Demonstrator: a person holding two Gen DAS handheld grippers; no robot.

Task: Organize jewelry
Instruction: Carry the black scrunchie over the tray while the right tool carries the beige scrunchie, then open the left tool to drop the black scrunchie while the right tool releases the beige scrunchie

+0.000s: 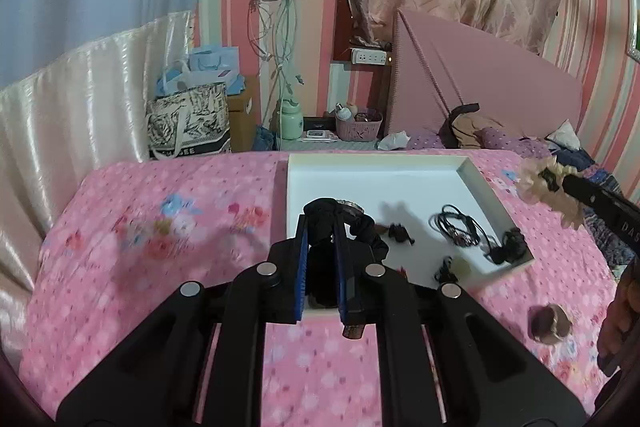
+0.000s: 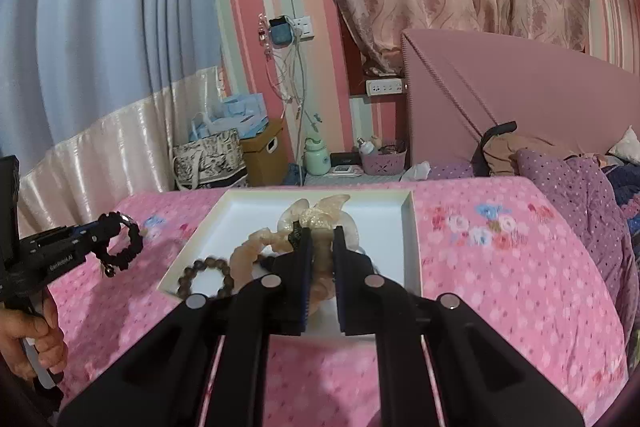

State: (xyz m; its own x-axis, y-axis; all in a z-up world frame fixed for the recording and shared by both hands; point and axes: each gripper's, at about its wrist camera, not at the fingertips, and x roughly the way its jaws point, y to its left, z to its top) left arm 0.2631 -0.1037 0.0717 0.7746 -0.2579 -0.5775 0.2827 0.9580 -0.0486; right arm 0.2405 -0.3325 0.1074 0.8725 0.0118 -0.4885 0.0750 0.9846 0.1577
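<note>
Left claw (image 1: 322,227) pinches a black scrunchie (image 1: 340,223) above the white tray (image 1: 472,171) on the pink bed (image 1: 160,227); right claw (image 2: 320,235) pinches a beige scrunchie (image 2: 316,215) over that tray, beside a brown bead bracelet (image 2: 206,277).

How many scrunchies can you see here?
2: a black scrunchie held in the left fingers, a beige scrunchie held in the right fingers; more may be hidden.
</note>
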